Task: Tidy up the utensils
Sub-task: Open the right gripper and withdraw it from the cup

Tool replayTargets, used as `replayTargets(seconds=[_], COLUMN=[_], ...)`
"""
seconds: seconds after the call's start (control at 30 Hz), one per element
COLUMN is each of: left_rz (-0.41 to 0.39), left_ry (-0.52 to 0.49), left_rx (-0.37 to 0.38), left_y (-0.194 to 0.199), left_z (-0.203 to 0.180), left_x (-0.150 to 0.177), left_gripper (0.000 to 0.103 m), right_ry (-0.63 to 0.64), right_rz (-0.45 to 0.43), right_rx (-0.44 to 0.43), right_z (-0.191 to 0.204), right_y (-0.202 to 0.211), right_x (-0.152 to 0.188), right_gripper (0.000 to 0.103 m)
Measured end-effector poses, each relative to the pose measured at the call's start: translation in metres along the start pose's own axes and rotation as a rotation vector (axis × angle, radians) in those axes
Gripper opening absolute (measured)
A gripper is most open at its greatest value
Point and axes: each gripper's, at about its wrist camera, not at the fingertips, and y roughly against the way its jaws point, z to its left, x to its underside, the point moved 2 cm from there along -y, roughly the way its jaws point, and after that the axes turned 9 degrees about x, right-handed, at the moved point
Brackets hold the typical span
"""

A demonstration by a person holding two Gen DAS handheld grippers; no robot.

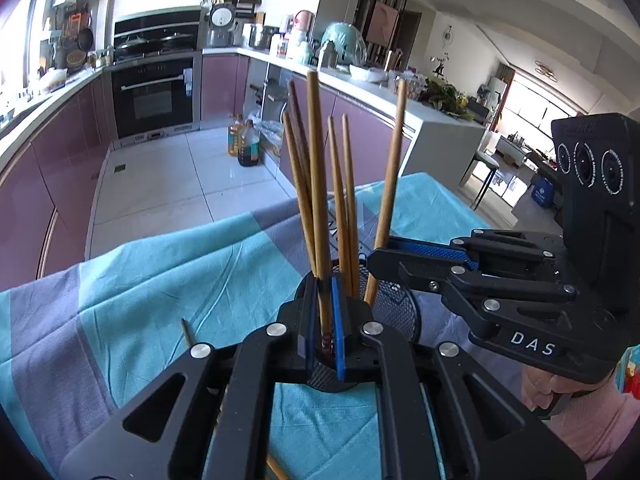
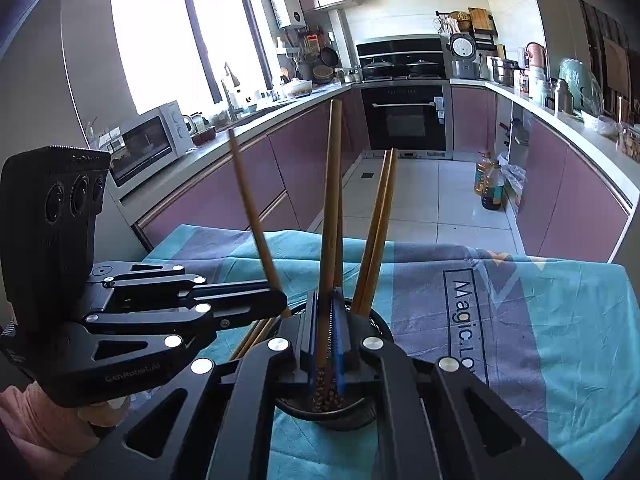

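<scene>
Since both grippers are clamped on chopsticks, this looks like the drop-in step: the left gripper (image 1: 326, 316) pinches one chopstick (image 1: 318, 184), the right gripper (image 2: 326, 332) another, both over the mesh holder (image 1: 394, 304) mid-tabletop (image 1: 160, 280). Next they'd probably lower and release; one stray chopstick (image 1: 187, 330) lies behind.
</scene>
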Motion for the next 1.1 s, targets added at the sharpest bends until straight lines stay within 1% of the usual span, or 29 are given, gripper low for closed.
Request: replayTargets(seconds=[0.07, 0.1, 0.13, 0.23, 0.3, 0.37, 0.47, 0.6, 0.67, 0.73, 0.77, 0.8, 0.87, 0.97, 1.1], left_rz=[0.003, 0.003, 0.003, -0.012, -0.027, -0.050, -0.083, -0.134, -0.157, -0.173, -0.177, -0.177, -0.160, -0.117, -0.034], left_ry=[0.005, 0.010, 0.016, 0.019, 0.018, 0.014, 0.005, 0.013, 0.022, 0.036, 0.041, 0.043, 0.057, 0.084, 0.130], left_rx=[-0.005, -0.007, -0.003, -0.009, -0.011, -0.019, -0.045, -0.073, -0.093, -0.104, -0.118, -0.130, -0.161, -0.179, -0.199], left_y=[-0.003, -0.004, -0.005, 0.000, 0.004, 0.012, 0.026, 0.052, 0.065, 0.076, 0.081, 0.085, 0.089, 0.088, 0.076], left_z=[0.006, 0.008, 0.010, 0.012, 0.012, 0.012, 0.011, 0.015, 0.019, 0.026, 0.030, 0.032, 0.041, 0.055, 0.072], left_x=[-0.002, -0.002, -0.002, -0.001, 0.001, 0.005, 0.009, 0.019, 0.026, 0.035, 0.041, 0.046, 0.062, 0.084, 0.120], left_gripper=[0.008, 0.013, 0.014, 0.016, 0.017, 0.020, 0.025, 0.029, 0.033, 0.037, 0.037, 0.039, 0.039, 0.039, 0.039], right_ry=[-0.004, -0.010, -0.012, -0.015, -0.017, -0.018, -0.020, 0.004, 0.027, 0.057, 0.068, 0.082, 0.097, 0.108, 0.087], right_rz=[0.004, 0.004, 0.004, -0.001, -0.007, -0.012, -0.024, -0.058, -0.070, -0.075, -0.075, -0.071, -0.046, 0.017, 0.111], right_rx=[0.000, 0.000, -0.001, -0.008, -0.016, -0.020, -0.033, -0.052, -0.065, -0.095, -0.103, -0.114, -0.134, -0.142, -0.160], right_z=[-0.002, -0.002, -0.002, -0.001, 0.000, 0.002, 0.005, 0.016, 0.024, 0.035, 0.040, 0.045, 0.056, 0.067, 0.079], right_y=[-0.003, -0.003, -0.003, -0.002, 0.001, 0.002, 0.008, 0.023, 0.030, 0.037, 0.039, 0.040, 0.037, 0.023, -0.006], right_x=[0.000, 0.001, 0.001, 0.003, 0.005, 0.006, 0.009, 0.016, 0.021, 0.029, 0.033, 0.038, 0.049, 0.066, 0.085], right_gripper=[0.008, 0.008, 0.008, 0.008, 0.011, 0.013, 0.014, 0.027, 0.027, 0.030, 0.035, 0.040, 0.043, 0.044, 0.044])
